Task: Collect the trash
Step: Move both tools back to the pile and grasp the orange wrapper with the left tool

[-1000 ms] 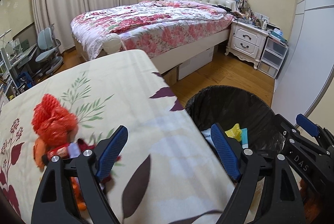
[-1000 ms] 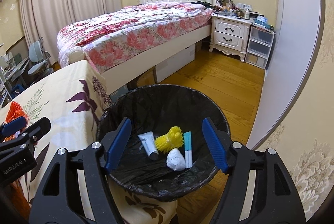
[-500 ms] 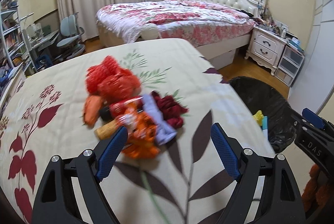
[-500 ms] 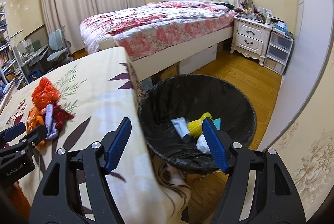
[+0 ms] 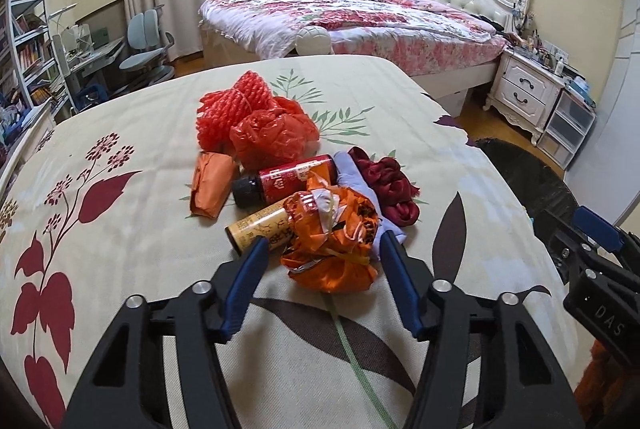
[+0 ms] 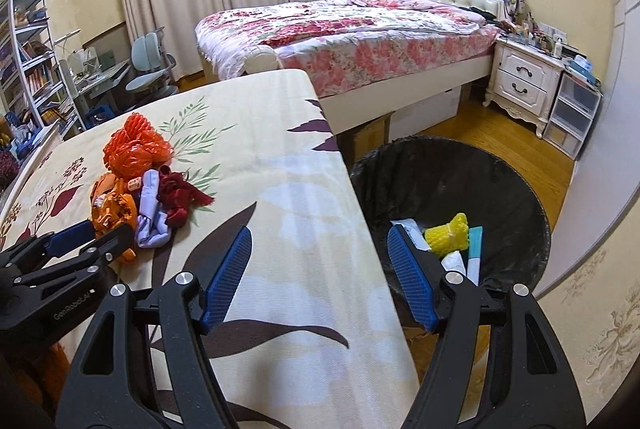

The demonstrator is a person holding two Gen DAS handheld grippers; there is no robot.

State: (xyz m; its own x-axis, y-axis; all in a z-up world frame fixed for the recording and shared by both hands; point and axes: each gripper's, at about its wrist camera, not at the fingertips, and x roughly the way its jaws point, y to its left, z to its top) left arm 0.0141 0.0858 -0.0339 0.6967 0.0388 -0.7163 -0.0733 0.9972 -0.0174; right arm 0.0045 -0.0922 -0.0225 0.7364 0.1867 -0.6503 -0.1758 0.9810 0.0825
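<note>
- Desk point(image 5: 120, 261): covered by a cream leaf-print cloth, carrying the trash pile point(image 5: 304, 181).
- Left claw point(image 5: 322, 255): released, flanking the orange wrapper point(image 5: 336, 241).
- Right claw point(image 6: 318, 245): released, over the desk edge.
- Black-lined bin point(image 6: 500, 189): on the wooden floor point(image 6: 480, 125) beside the desk.
- Floral bed point(image 6: 360, 29): behind.

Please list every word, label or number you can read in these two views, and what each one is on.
"DAS": on the right gripper body, left wrist view.
"GenRobot.AI": on the left gripper body, right wrist view.
Red bottle label: characters too blurred to read.
Tan bottle label: script too small to read.
Orange wrapper print: crumpled, unreadable.
</note>
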